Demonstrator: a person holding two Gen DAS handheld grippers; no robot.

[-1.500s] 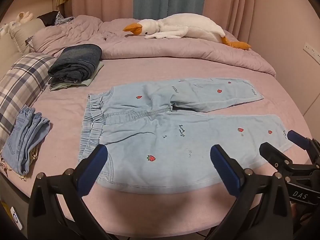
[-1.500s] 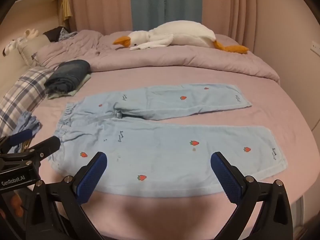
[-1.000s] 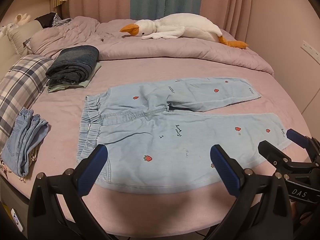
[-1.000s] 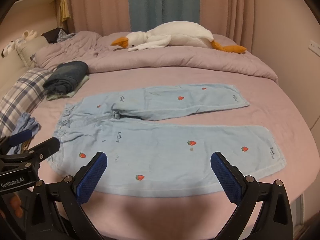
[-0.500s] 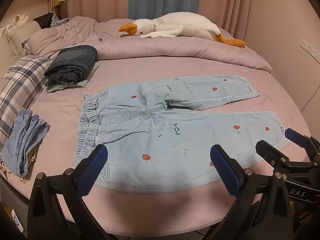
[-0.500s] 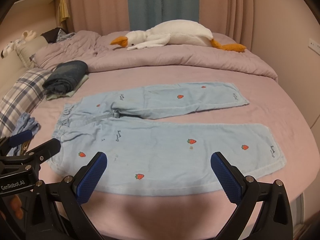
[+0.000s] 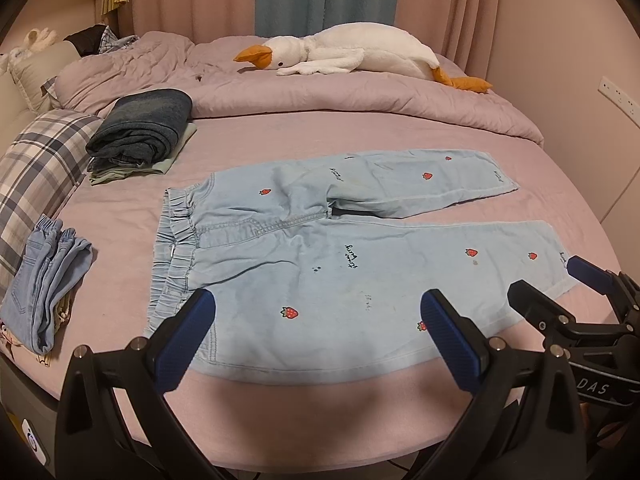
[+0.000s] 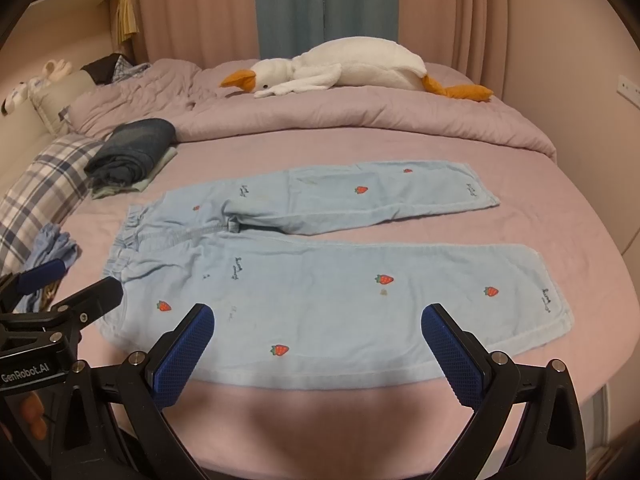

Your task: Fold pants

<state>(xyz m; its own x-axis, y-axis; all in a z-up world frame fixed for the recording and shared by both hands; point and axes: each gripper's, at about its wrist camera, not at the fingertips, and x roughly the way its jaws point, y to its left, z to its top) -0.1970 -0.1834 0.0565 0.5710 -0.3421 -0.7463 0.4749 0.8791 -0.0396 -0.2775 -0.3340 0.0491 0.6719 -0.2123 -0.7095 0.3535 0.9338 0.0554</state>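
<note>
Both grippers have drifted slightly back from the bed (image 7: 360,400), the left gripper (image 7: 316,320) and right gripper (image 8: 318,332) hanging spread and empty over the near leg of the pants (image 8: 320,280), which lie flat, apparently smoothed for folding.

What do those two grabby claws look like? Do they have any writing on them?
Both are black metal frames with silver screw heads. The left claw and the right claw each have two fingers tipped with bumpy blue pads. Seen from the side, the right claw shows white letters "DAS" and the left one reads "GenRobot.AI". No sleeves or cables show.
</note>
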